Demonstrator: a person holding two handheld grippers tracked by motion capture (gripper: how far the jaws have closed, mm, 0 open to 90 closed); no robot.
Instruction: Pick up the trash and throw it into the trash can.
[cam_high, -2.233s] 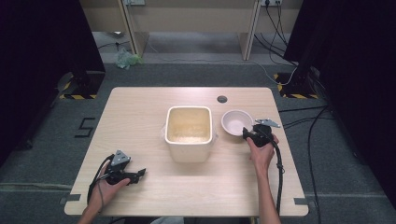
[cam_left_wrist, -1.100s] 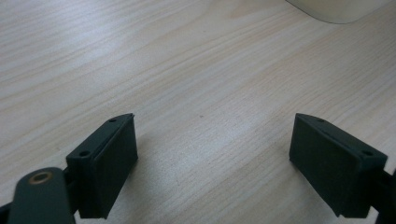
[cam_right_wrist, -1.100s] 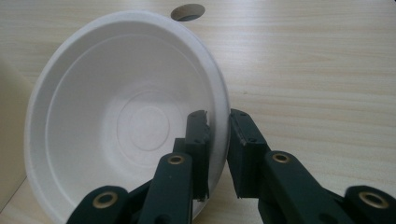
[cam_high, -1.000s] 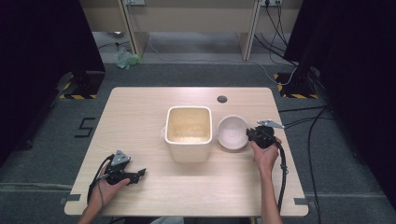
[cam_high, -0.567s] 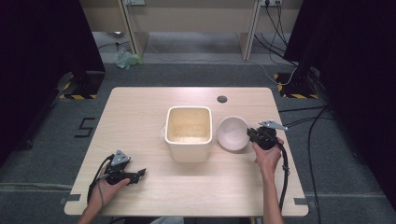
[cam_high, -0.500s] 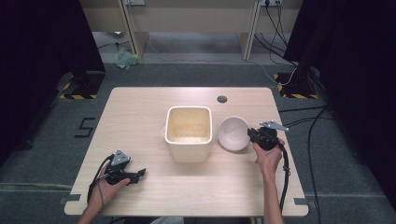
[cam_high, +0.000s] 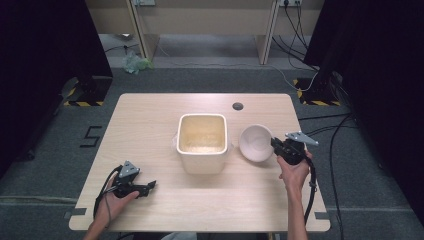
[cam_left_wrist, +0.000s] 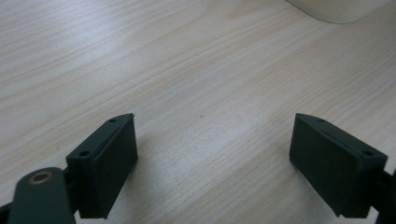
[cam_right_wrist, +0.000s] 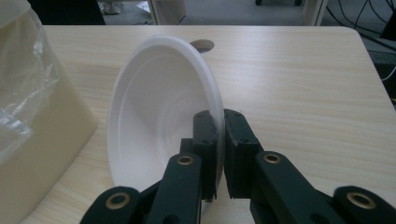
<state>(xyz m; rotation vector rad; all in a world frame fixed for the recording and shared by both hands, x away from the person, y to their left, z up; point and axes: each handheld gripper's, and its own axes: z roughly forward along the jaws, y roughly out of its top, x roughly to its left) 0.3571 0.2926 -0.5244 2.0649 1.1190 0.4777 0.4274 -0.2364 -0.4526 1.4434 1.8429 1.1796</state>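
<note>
The right claw (cam_right_wrist: 220, 140) pinches the tilted white bowl's (cam_right_wrist: 154, 107) rim beside a cream tub (cam_right_wrist: 42, 126).

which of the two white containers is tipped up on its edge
The round bowl, gripped at its rim by the right tongs. The square tub beside it stands flat and upright.

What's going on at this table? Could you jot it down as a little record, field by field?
Surface: wooden table
Middle: cream square bin with a clear liner
Bowl: white bowl, tipped on edge beside the bin, its open side toward it
Right gripper: shut on the bowl's rim
Left gripper: open, nothing between the jaws, low over bare table
Also there: small dark round spot on the table behind the bowl
Likely next: bowl moved over the bin, perhaps
</note>
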